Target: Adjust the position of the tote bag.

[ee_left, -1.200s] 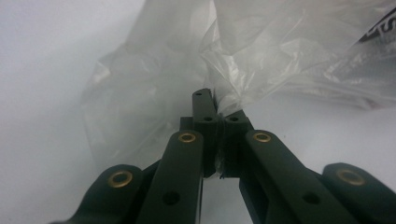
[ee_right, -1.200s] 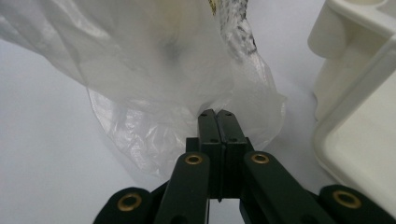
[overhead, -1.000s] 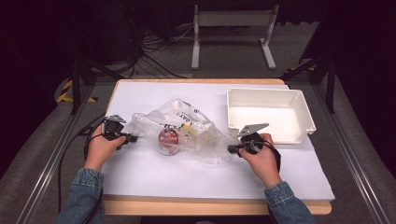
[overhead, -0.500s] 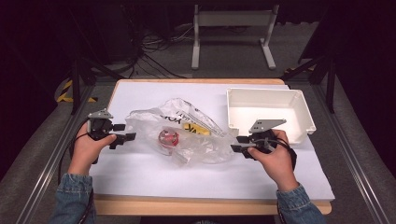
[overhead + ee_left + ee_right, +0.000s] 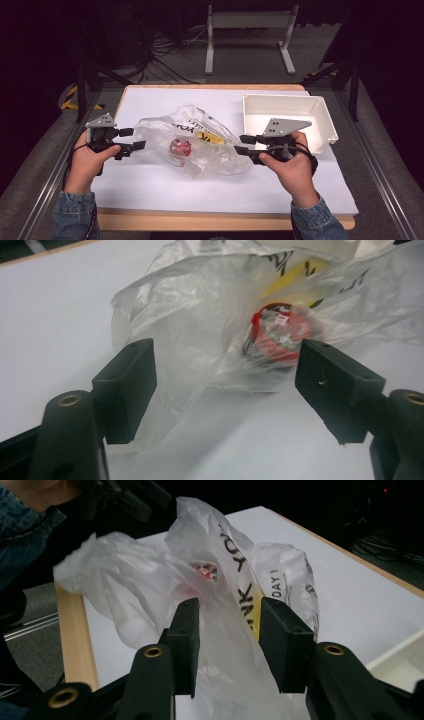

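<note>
While it lies crumpled on the white table (image 5: 150,185), the clear plastic bag (image 5: 200,145) shows black lettering, a yellow patch and a round red-rimmed item (image 5: 180,148) inside. It sits between the two grippers, left of the white tray (image 5: 320,112). The left gripper (image 5: 131,139) stands just off the bag's left edge; its jaws, which have just been opening, are spread and grip nothing. The right gripper (image 5: 243,144) has bag film between its jaws, which have just been closing; whether they pinch it I cannot tell.

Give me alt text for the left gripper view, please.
A crumpled clear plastic bag lies on a white table with a round red object inside it. The left gripper faces it with its two black jaws wide apart and nothing clamped between them.
</note>
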The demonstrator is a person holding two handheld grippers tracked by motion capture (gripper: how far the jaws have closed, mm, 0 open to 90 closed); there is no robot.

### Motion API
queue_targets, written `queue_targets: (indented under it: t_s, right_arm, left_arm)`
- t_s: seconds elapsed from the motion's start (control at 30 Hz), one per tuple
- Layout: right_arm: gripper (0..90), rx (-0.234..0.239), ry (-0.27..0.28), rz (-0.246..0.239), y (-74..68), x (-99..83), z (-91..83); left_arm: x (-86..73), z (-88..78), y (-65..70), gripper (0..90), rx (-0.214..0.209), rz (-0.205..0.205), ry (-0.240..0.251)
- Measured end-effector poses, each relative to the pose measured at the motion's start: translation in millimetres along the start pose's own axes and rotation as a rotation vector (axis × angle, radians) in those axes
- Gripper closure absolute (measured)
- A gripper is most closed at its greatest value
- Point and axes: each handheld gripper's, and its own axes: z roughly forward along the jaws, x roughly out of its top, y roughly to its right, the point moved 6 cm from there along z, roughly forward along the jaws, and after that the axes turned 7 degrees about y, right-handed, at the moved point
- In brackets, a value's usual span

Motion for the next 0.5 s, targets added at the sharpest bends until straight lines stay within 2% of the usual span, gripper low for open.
queue_targets:
  t_s: [0.03, 0.07, 0.17, 0.2, 0.23, 0.3, 0.5]
  right_arm:
    - [60.0, 0.000, 0.000, 0.000, 0.0, 0.0, 0.0]
    - [60.6, 0.012, 0.013, -0.002, -2.7, 8.6, 3.3]
    - [61.5, 0.029, 0.029, -0.003, -6.2, 18.5, 8.1]
    - [62.0, 0.035, 0.034, -0.006, -7.5, 21.9, 10.2]
    - [62.3, 0.042, 0.037, -0.007, -9.2, 25.2, 12.5]
    - [62.5, 0.055, 0.044, -0.007, -11.3, 29.3, 15.4]
    - [67.0, 0.111, 0.064, 0.004, -22.7, 49.4, 33.1]
  left_arm:
    - [1.3, -2.2, 1.3, 25.4, -0.003, 0.004, 0.004]
    - [3.0, -5.1, 1.9, 25.0, -0.005, 0.015, 0.009]
    - [6.3, -10.3, 6.1, 25.0, -0.020, 0.001, 0.038]
    - [6.3, -10.3, 6.1, 25.2, -0.020, 0.001, 0.038]
    - [7.0, -11.7, 5.6, 25.6, -0.021, 0.021, 0.036]
    - [8.0, -13.3, 8.5, 26.0, -0.033, 0.012, 0.041]
    - [11.5, -16.5, 16.1, 29.7, -0.075, 0.027, 0.051]
